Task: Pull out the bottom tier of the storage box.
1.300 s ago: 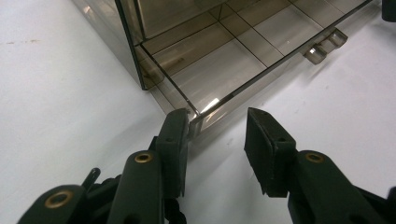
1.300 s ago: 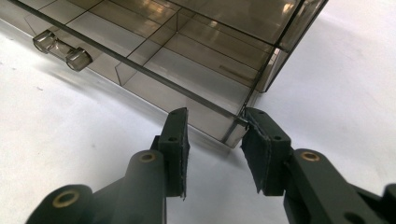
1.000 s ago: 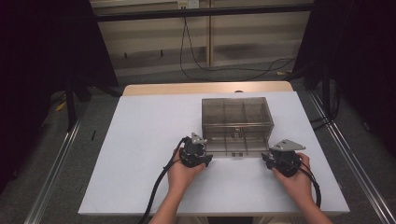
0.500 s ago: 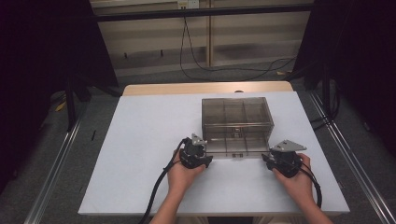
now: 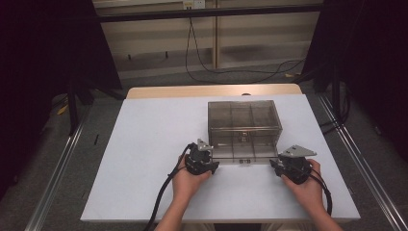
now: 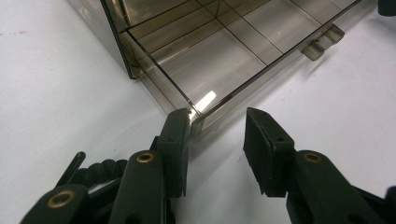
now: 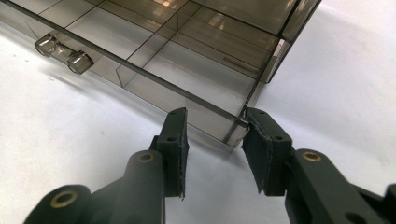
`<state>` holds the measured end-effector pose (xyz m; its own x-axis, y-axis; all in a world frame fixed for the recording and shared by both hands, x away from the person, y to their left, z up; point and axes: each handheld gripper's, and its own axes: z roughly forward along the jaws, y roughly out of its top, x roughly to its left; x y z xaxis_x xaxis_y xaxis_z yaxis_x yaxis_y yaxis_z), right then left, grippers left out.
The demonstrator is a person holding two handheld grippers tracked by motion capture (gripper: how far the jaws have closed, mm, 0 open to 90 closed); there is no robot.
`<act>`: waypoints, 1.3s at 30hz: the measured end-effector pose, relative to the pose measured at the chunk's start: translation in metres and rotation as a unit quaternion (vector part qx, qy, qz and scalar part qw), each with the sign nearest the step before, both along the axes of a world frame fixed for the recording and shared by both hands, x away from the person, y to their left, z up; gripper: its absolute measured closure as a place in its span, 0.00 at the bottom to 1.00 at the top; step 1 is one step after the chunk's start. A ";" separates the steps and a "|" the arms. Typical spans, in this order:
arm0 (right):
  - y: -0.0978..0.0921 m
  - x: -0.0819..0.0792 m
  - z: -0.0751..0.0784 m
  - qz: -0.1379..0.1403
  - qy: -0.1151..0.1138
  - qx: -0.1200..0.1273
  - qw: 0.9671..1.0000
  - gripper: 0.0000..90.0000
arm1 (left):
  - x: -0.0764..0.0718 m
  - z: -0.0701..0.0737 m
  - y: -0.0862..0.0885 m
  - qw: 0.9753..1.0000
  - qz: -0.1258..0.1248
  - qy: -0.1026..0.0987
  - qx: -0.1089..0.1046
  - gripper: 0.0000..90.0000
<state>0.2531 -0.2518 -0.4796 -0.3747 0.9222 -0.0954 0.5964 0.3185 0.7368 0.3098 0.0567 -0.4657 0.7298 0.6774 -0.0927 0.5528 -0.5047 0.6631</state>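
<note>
On the white table, a smoky transparent drawer box is standing right of centre, and its bottom drawer is sitting pulled out toward the person, its divided compartments looking empty. The person is holding the left gripper at the drawer's front left corner and the right gripper at its front right corner.

In the left gripper view, the left gripper is standing with its jaws parted at a moderate gap, one pad touching the drawer's corner edge, gripping nothing. In the right gripper view, the right gripper is likewise parted, its jaws straddling the drawer's other front corner, with one pad against it and nothing clamped. The drawer's small clear handle is sitting untouched at the middle of the front.

Judging from this, the drawer is already out, and both grippers are lining up at its corners; whether they are about to push it shut or draw it further cannot be told. Either move remains undone.
</note>
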 end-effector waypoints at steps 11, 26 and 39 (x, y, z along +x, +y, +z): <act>-0.001 -0.002 0.000 0.003 0.000 0.001 1.000 0.68 | -0.002 0.000 0.000 1.000 -0.002 -0.002 0.001 0.68; -0.001 -0.006 0.001 0.003 0.004 0.011 1.000 0.68 | -0.004 0.000 0.000 1.000 -0.006 0.000 0.004 0.68; -0.001 -0.009 0.001 0.004 0.004 0.013 1.000 0.68 | -0.007 0.000 0.001 1.000 -0.011 0.000 0.005 0.68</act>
